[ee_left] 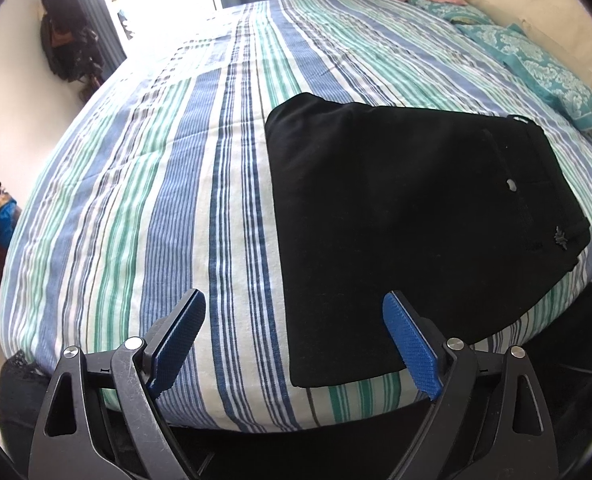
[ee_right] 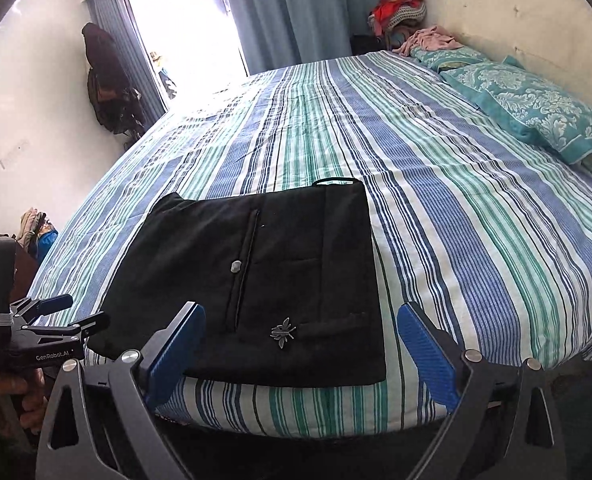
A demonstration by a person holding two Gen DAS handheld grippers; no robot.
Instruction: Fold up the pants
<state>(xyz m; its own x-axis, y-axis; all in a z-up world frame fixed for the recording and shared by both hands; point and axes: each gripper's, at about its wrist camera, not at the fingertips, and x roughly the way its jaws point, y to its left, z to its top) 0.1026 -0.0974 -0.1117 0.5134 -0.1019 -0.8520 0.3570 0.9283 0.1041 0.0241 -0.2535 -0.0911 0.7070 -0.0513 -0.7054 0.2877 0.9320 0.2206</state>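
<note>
Both cameras looked forward and steeply down along their own fingers from just off the near edge of the bed (ee_left: pixel 143 208), facing the far curtains (ee_right: pixel 316 12). The left view sat nearer the left end, the right view further right. Both shared the pants (ee_right: pixel 263 280), pillows (ee_right: pixel 536 108) and window.

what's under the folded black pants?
The folded black pants lie flat on the striped bedsheet, near the bed's front edge. Stripes show all around them; whatever sits directly beneath or inside the fold is covered.
</note>
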